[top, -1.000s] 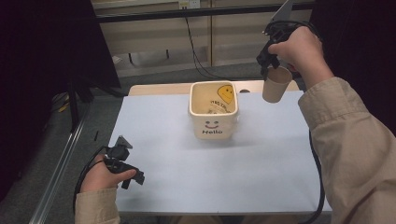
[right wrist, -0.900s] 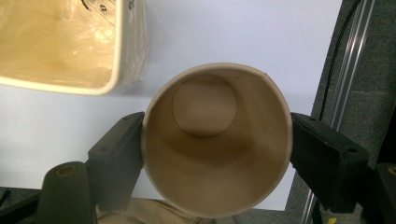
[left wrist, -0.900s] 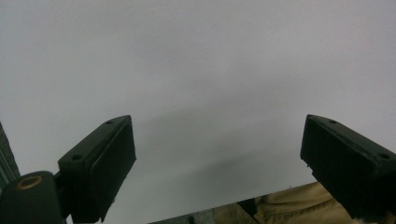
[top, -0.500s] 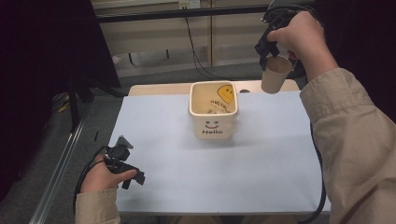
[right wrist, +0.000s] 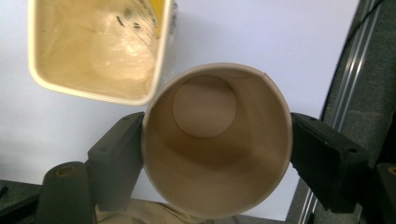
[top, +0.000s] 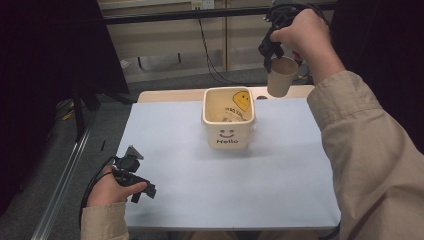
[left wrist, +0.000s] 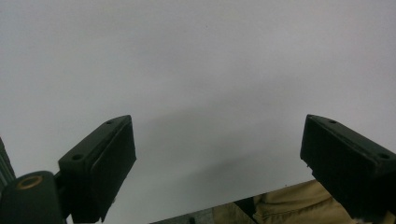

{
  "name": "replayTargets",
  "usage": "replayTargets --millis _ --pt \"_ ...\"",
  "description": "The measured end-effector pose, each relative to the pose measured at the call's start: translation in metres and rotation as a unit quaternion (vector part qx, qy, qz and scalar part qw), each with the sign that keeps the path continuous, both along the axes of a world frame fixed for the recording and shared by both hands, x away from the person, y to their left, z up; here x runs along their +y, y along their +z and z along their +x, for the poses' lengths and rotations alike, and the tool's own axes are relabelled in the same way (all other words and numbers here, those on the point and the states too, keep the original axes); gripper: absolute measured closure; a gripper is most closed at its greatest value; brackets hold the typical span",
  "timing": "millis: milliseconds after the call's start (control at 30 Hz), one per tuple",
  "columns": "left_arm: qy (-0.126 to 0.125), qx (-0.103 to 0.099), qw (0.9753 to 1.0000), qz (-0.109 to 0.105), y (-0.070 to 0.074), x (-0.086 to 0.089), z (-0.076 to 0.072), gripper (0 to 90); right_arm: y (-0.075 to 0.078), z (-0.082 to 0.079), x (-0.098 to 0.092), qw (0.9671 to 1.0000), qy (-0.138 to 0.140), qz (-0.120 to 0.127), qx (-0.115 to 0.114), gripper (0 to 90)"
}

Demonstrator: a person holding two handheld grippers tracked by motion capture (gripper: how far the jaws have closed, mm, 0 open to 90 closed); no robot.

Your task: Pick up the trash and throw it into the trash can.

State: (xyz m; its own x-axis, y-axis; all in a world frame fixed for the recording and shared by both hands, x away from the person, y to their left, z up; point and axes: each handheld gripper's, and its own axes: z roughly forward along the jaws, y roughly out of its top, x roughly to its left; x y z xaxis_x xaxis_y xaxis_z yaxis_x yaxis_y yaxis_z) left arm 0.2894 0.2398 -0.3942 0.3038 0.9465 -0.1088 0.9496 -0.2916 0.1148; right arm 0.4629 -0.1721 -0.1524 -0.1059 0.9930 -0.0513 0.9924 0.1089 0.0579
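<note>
A brown paper cup (top: 281,78) hangs upright in the air over the table's far right edge, just right of a cream square bin (top: 229,131) marked "Hello". My right gripper (top: 280,62) is shut on the cup's rim from above. In the right gripper view the cup (right wrist: 204,106) is empty, squeezed between the two jaws of the right gripper (right wrist: 217,140), and the bin (right wrist: 42,81) lies below to the upper left with crumpled clear wrapping inside. My left gripper (top: 134,176) rests low at the table's near left corner. It stands open (left wrist: 219,163) over bare tabletop.
The pale blue tabletop (top: 210,185) spreads around the bin. A metal rail (top: 65,175) runs along the floor at the left. Cables (top: 210,50) hang behind the table's far edge. The person's right sleeve (top: 370,165) covers the table's right side.
My right gripper has lifted the cup higher and carried it slightly left, closer to the bin. The left gripper has stayed put.
</note>
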Motion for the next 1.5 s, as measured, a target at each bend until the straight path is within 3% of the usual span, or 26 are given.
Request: replayTargets --millis 33,233,333,500,933,1067,1500 --pt "-0.009 0.001 1.0 0.004 0.001 0.001 0.0 10.2 -0.001 0.001 0.004 1.0 0.003 0.004 -0.002 21.9" --pt "-0.003 0.006 1.0 0.0 0.0 0.002 0.0 10.2 -0.002 0.006 0.026 0.9999 0.015 0.007 0.0 21.8" --pt "0.007 -0.005 1.0 -0.001 0.0 0.001 -0.001 10.3 -0.002 0.008 0.036 0.9995 0.029 0.009 -0.005 21.8" --pt "0.001 0.0 1.0 -0.001 0.002 0.004 -0.002 10.3 -0.004 0.013 0.056 0.9989 0.046 0.009 -0.003 21.8" --pt "0.005 -0.002 1.0 -0.002 0.002 0.004 -0.002 10.3 -0.016 0.019 0.071 0.9982 0.06 0.009 -0.003 21.7" --pt "0.001 -0.003 1.0 0.001 0.002 0.004 -0.002 10.3 -0.023 0.021 0.075 0.998 0.062 0.009 0.0 21.6" --pt "0.001 -0.002 1.0 -0.002 0.002 0.004 -0.002 10.4 -0.065 0.029 0.086 0.997 0.074 0.013 0.02 21.3"
